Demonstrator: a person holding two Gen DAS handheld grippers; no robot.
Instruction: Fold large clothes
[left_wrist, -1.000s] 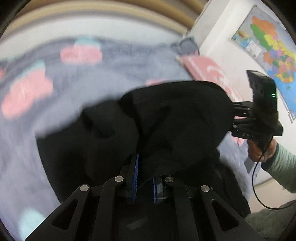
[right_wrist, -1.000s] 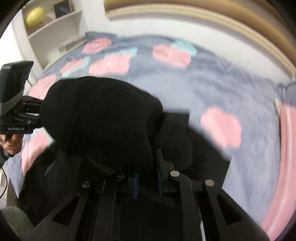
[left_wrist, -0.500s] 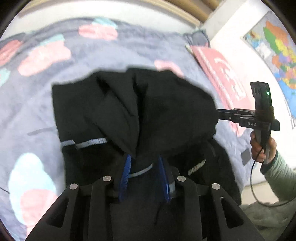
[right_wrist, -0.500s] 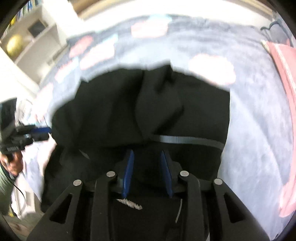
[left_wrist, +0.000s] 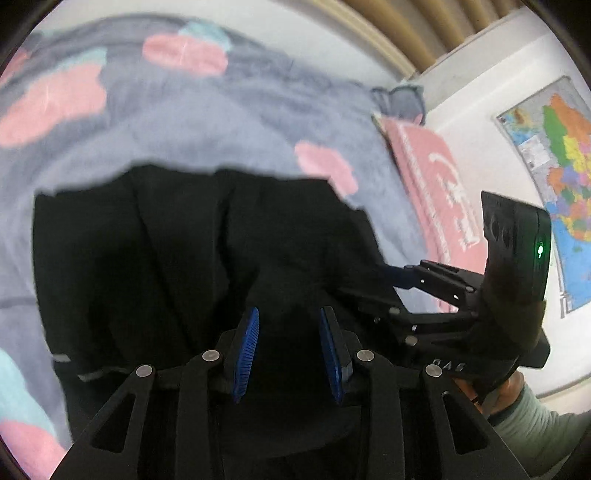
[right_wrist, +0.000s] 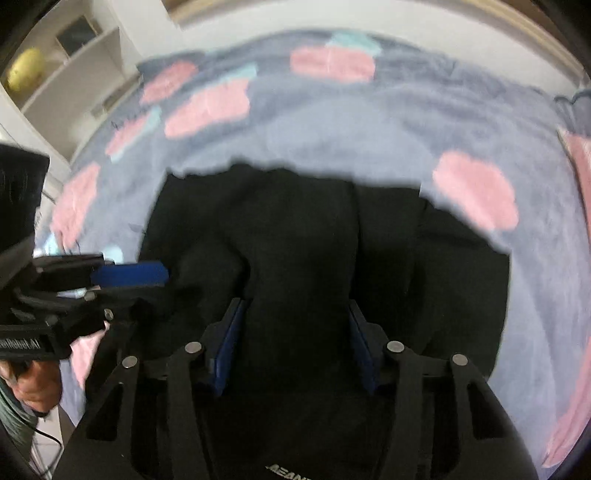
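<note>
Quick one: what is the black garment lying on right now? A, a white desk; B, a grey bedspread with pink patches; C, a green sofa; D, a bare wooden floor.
B: the black garment lies spread on the grey bedspread, whose pink patches show all around it.

The black garment (left_wrist: 177, 258) runs out under the bottom edge of both wrist views, so its near hem is cut off, and its folds merge into one dark mass with few seams readable. It hides the bed cover (left_wrist: 207, 122) beneath it, whose pink and teal patches are smeared by blur. White lettering (right_wrist: 286, 476) on the cloth is clipped by the frame edge and unreadable. The wall map (left_wrist: 554, 177) is too blurred for any names. The person's hand (left_wrist: 506, 391) is mostly hidden behind the right gripper (left_wrist: 391, 277).
</note>
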